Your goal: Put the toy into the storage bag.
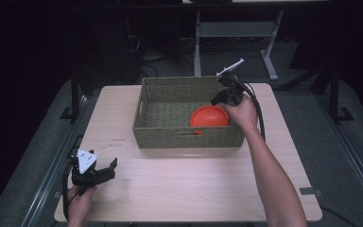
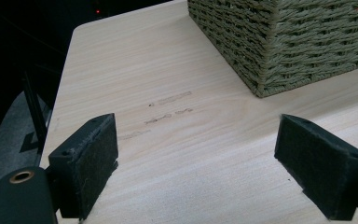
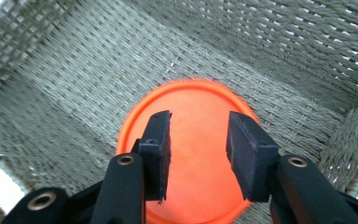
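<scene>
Orange disc (image 3: 200, 154) in basket (image 1: 160, 127), right hand-held gripper (image 3: 198, 149) above (jaws apart), left hand-held gripper (image 2: 196, 172) spread wide

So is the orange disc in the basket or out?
In: the disc lies on the floor of the basket, walls around it.

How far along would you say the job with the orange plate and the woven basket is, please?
The orange plate already lies inside the woven basket, so the placing looks done. In hand: the right tongs hover over the plate with jaws apart, gripping nothing, which looks like a release. The left tongs rest open over the bare table. Probably left: lifting the right hand out of the basket.
</scene>
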`<state>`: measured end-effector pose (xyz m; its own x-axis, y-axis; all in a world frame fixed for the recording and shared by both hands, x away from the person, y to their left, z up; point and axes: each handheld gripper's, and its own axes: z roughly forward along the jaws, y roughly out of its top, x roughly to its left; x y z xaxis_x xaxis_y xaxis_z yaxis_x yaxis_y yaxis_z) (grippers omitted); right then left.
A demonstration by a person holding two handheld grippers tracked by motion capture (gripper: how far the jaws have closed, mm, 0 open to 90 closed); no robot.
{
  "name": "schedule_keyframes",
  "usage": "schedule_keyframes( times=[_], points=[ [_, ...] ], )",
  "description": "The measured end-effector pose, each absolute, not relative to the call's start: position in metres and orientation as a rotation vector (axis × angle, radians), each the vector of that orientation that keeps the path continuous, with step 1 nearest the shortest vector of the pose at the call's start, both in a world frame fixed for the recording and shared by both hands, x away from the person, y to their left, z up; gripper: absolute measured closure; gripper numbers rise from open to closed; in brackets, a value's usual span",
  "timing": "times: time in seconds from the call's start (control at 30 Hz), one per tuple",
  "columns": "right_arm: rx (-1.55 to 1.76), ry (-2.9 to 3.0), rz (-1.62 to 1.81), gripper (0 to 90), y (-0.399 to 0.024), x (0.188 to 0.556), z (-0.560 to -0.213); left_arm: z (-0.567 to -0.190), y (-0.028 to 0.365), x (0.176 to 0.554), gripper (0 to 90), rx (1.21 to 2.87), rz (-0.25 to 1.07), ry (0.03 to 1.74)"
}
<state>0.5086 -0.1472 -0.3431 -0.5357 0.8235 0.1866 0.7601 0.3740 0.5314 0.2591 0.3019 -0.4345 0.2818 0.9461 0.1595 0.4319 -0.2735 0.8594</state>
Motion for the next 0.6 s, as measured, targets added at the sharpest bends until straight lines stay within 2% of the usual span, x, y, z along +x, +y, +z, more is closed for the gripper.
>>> schedule_keyframes(
  times=[0.37, 0.6],
  points=[
    [1.42, 2.543, 0.99, 52.3, -0.154, 0.496, -0.342, -0.433, 0.303, 0.258, 12.9, 1.826, 0.918, 1.253],
    [1.422, 2.581, 1.078, 43.4, -0.159, 0.487, -0.338, -0.434, 0.301, 0.26, 12.8, 1.834, 0.913, 1.248]
  ],
)
